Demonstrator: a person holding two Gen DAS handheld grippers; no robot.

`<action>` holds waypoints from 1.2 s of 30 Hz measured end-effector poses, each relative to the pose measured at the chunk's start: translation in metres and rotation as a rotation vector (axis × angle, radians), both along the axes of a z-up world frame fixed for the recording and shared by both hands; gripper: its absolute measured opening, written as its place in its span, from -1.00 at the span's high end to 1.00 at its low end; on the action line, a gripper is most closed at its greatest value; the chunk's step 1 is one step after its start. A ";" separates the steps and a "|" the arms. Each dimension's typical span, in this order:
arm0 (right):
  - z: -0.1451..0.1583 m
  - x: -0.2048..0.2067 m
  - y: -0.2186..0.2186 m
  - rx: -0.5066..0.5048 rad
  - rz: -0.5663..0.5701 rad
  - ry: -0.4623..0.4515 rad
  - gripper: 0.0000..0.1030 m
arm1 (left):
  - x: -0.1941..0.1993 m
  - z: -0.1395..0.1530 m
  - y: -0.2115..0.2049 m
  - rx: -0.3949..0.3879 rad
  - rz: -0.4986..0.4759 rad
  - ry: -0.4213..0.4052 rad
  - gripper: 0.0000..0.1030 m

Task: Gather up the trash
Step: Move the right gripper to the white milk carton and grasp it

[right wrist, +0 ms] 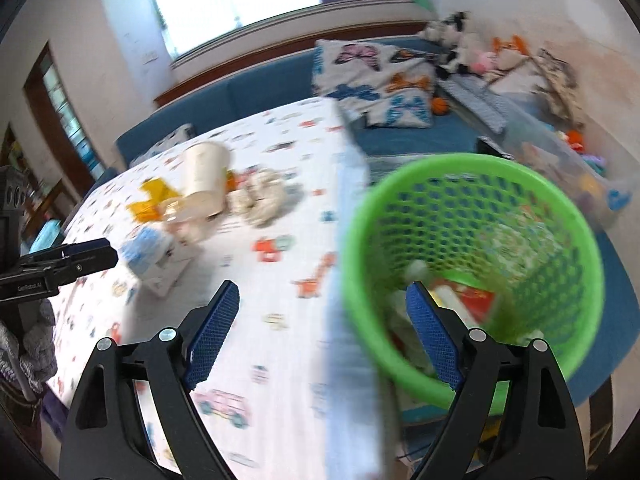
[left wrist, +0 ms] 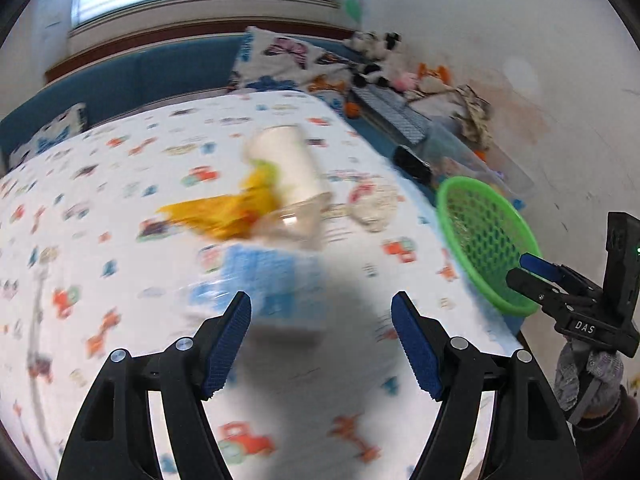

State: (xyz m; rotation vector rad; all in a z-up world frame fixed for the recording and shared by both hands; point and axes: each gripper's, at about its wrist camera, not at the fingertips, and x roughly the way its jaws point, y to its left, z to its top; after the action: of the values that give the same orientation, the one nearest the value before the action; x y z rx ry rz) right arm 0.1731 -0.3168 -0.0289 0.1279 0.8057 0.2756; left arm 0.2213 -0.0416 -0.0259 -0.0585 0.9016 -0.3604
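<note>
Green mesh basket [right wrist: 472, 216], wrappers inside, cream paper cup [right wrist: 206, 178] tipped

Right tongs [right wrist: 322, 330] gaping, nothing between them, over the desk [right wrist: 280, 344] edge. Green mesh basket [right wrist: 472, 264] just right, trash inside. Left of the basket: paper cup [right wrist: 204, 178], yellow wrapper [right wrist: 150, 200], crumpled paper [right wrist: 260, 196].

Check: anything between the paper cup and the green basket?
Yes: a crumpled whitish wad lies right of the cup; beyond it, bare printed cloth up to the basket. Right wrist view shows it best.
</note>
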 end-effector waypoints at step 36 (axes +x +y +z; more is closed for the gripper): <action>-0.039 0.086 0.195 -0.102 0.626 0.121 -0.74 | -0.033 -0.028 0.140 -0.069 0.248 0.058 -0.36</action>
State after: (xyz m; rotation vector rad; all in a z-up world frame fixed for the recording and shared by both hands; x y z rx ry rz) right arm 0.2588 -0.1215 -0.0681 -0.2120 0.9650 0.8218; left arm 0.1878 0.0982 -0.0534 -0.2432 0.9270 -0.1591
